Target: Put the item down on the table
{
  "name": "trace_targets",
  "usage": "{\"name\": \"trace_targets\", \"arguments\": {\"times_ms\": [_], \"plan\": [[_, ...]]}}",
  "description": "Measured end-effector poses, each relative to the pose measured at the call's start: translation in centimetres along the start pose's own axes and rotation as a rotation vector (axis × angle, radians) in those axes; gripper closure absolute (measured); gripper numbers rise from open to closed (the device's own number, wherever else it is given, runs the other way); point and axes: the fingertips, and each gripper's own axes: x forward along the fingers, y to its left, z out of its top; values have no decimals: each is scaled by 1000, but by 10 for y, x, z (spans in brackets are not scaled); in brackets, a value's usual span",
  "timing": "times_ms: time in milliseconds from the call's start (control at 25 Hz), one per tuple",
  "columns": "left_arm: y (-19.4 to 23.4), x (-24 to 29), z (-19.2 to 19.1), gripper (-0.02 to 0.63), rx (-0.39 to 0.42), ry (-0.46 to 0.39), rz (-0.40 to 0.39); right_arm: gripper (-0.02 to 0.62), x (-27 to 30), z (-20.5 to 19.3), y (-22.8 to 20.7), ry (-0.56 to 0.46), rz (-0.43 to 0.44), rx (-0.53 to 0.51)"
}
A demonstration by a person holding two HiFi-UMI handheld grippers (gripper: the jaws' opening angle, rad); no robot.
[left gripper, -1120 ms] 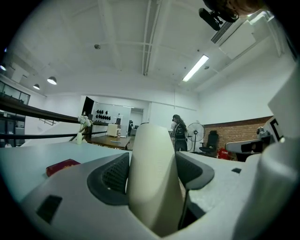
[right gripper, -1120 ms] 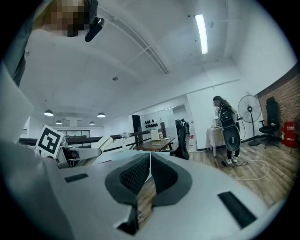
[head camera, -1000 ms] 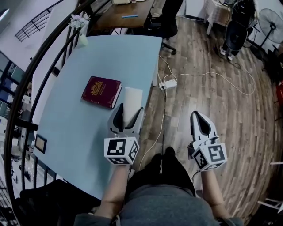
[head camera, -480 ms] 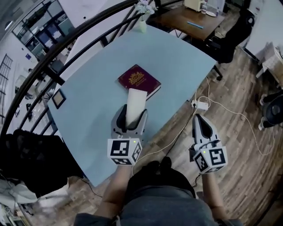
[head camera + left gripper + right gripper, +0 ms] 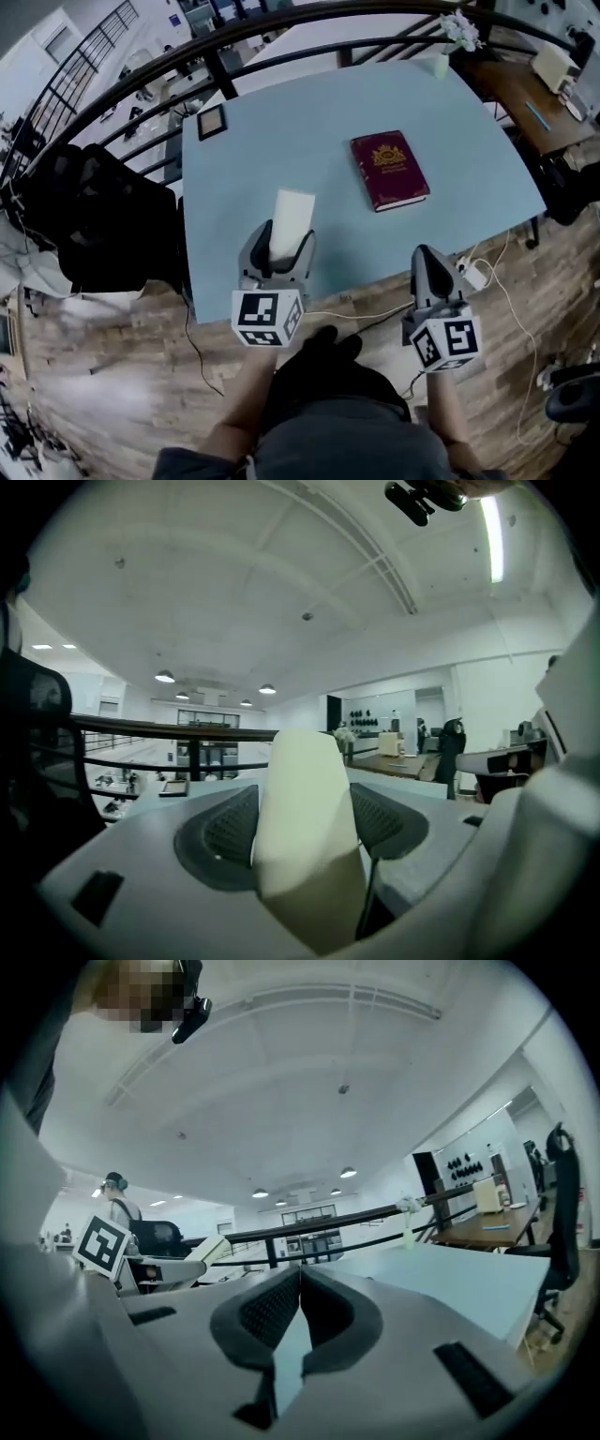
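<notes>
Cream slab [image 5: 292, 217] sits clamped in my left claw [image 5: 277, 251], long axis running toward 12 o'clock, held over the table [image 5: 281, 122] near its 6 o'clock edge (my right claw [image 5: 428, 274], pinched empty, waits at 3 o'clock).

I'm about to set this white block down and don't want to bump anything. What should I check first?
1. Grip: the left gripper has its jaws clamped on both sides of the white block: ok.
2. Landing spot: bare table lies around the block: ok.
3. Neighbours: the maroon book lies off to the right and the small frame sits far back, both apart from the block: ok.
4. Right gripper: shut, empty, off to the side: ok.
5. Height of block above table: cannot tell.
</notes>
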Motion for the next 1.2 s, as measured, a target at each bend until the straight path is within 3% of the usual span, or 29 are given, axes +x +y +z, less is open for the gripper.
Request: {"name": "trace_targets", "arguments": {"times_ms": [200,440,760,1200], "plan": [[40,-34,-13,298,-29,27,169,594,27,-7,35,32,157,-22],[69,-51,-34,298,-64,61,268,594,51,-17,61,58,232,-29],[101,-29,-55,298,-84,107,303,594,85,-18,76,72,256,-55],[135,37,-100,298,-79,226,266,594,118,-21,90,92,250,-67]]}}
